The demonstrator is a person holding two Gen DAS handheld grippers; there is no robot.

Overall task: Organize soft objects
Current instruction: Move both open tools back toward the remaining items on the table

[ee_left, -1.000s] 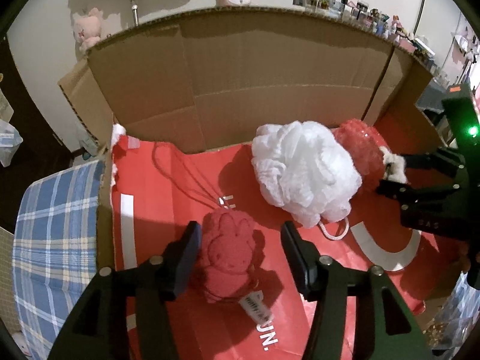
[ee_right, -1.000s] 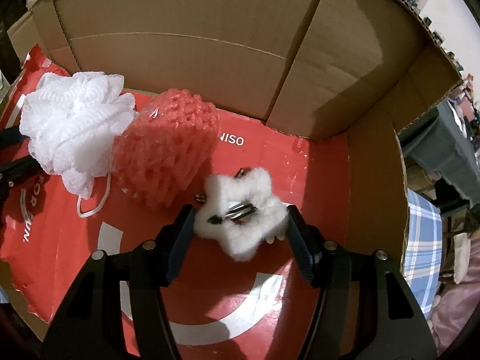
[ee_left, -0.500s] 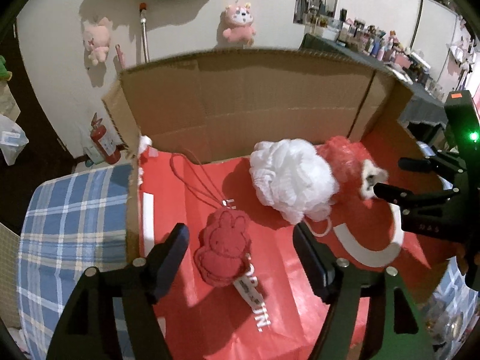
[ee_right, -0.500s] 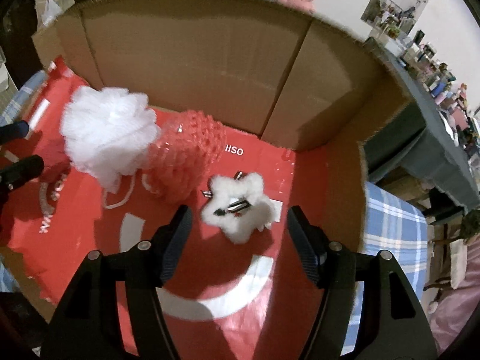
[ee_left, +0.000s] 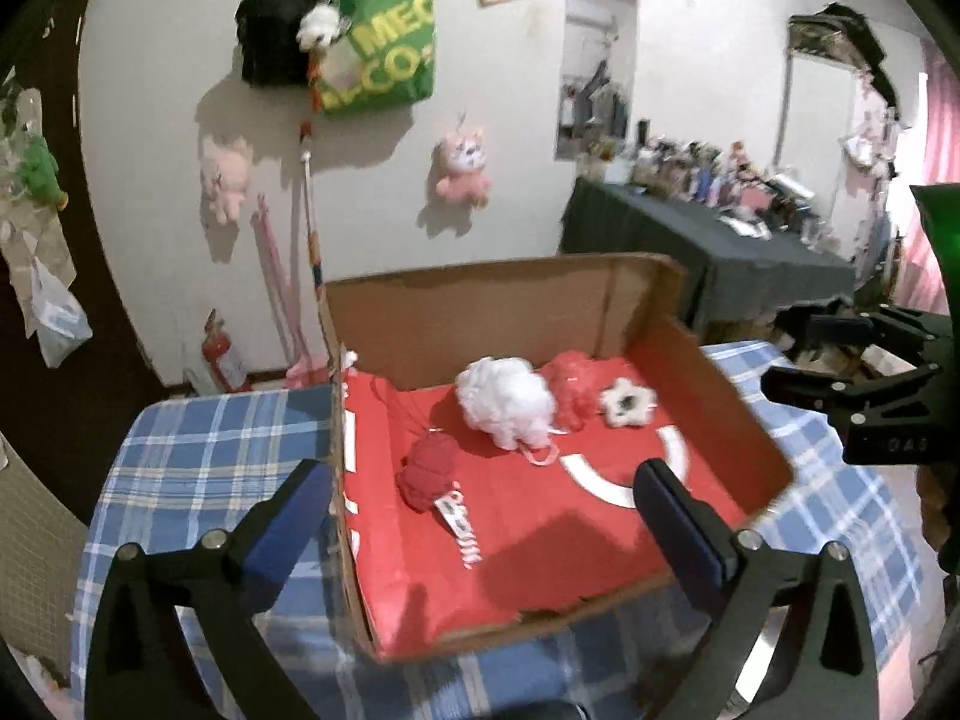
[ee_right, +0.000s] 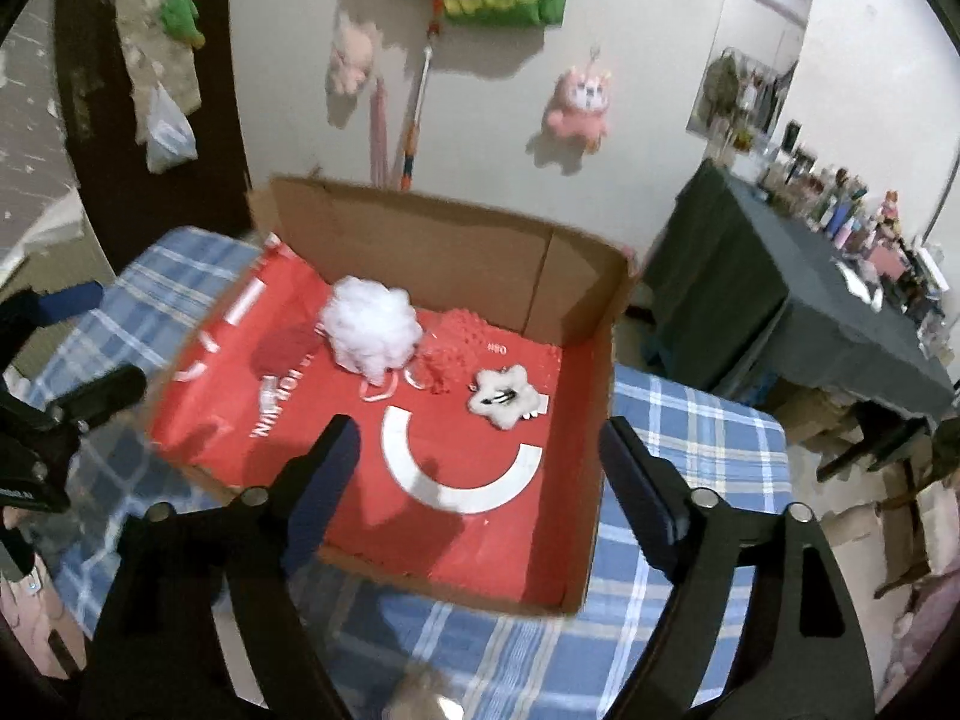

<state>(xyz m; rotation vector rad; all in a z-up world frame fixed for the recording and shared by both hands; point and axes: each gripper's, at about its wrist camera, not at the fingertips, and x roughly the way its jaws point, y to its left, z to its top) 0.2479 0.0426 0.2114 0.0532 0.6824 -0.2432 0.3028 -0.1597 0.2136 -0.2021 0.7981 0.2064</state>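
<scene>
Four soft items lay in my cardboard box (ee_right: 591, 324): red bunny plush (ee_left: 429, 471) left, white loofah (ee_left: 504, 399), red loofah (ee_left: 570, 384), star clip (ee_right: 504, 396) right. Left gripper (ee_left: 480, 504) and right gripper (ee_right: 474, 468) hung spread, empty (sorting seemingly complete).

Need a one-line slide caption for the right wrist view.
Open right gripper above a cardboard box holding a white puff, red mesh sponge and fluffy star.
</scene>
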